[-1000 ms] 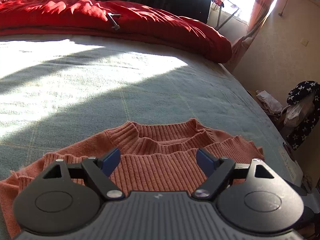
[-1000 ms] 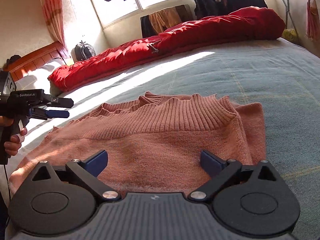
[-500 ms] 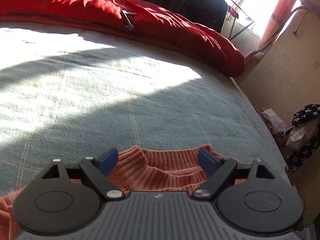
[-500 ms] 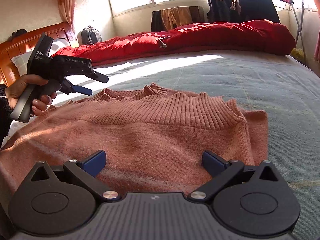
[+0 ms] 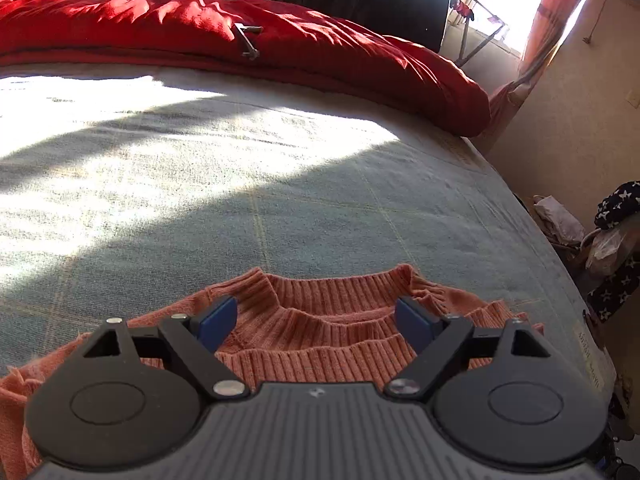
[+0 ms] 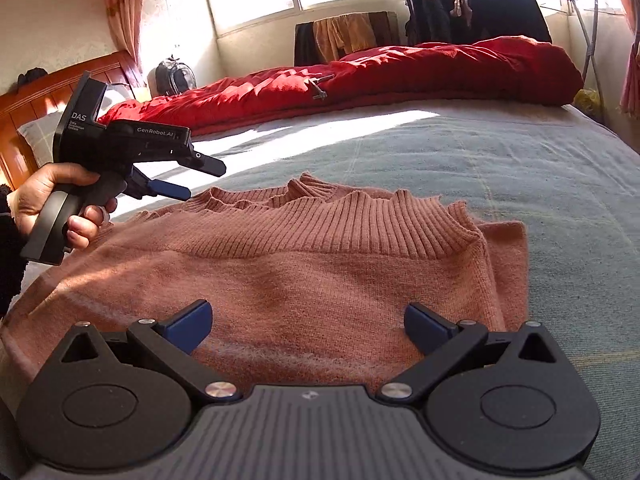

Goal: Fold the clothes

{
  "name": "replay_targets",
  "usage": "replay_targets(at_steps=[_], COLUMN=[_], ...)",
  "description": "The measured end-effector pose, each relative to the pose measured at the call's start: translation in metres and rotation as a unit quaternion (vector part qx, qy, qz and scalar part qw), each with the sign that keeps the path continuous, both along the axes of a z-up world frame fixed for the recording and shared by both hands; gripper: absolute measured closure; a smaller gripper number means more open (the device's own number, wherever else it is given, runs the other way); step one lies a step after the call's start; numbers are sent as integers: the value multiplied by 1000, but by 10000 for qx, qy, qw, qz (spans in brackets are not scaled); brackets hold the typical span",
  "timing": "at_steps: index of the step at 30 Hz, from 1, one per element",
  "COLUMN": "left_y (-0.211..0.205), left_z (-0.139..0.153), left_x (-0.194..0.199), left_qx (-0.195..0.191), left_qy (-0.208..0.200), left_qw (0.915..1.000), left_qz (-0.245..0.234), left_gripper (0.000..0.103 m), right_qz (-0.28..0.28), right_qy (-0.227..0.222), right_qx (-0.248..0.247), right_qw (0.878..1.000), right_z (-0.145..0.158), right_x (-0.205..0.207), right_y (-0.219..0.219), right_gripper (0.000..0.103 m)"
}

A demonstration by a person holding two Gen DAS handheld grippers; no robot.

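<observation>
A salmon-pink knit sweater (image 6: 320, 272) lies folded on the grey-blue bed cover (image 6: 500, 168), its ribbed edges stacked at the far side. My right gripper (image 6: 307, 326) hovers open over the sweater's near part, with nothing between its blue pads. A hand at the left holds my left gripper (image 6: 200, 180) above the sweater's far left corner, jaws apart. In the left wrist view the left gripper (image 5: 316, 320) stands open just over the ribbed bands of the sweater (image 5: 320, 344), clear of the cloth.
A red duvet (image 6: 400, 72) lies bunched along the far side of the bed. Behind it a clothes rack (image 6: 500, 8) carries dark jackets under the windows. A wooden headboard (image 6: 32, 108) is at the left. Bags and clothing (image 5: 600, 240) sit on the floor past the bed's right edge.
In the right wrist view the left gripper has come in from the left edge and risen slightly above the sweater's corner. Both grippers stay open and the sweater lies as before.
</observation>
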State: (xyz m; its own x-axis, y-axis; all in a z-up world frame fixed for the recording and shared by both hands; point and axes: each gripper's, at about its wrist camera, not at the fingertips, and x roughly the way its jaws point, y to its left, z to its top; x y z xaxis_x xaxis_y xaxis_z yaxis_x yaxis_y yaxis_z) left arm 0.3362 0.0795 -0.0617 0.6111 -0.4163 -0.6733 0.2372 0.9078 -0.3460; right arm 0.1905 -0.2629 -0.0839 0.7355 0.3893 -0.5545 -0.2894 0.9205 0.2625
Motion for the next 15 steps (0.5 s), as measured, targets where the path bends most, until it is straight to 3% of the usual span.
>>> replay_targets(at_steps=[3,8,15], left_y=[10,41,59], left_z=[20,31,2], left_x=[-43,-103,-160], left_qx=[193,95,312], left_qy=[-167,-77,125], left_qw=[9996,9999,9994], left_qz=[-79,45,86], left_gripper=[16,14,13], right_qz=[-342,-838,-975], right_qy=[99,392,751], right_qx=[443,1123,1616], right_qw=[9984,9894,9792], right_z=[4,9,10], right_x=[-6,-16,-34], right_y=[-11,-24,-17], right_gripper=[0,0,0])
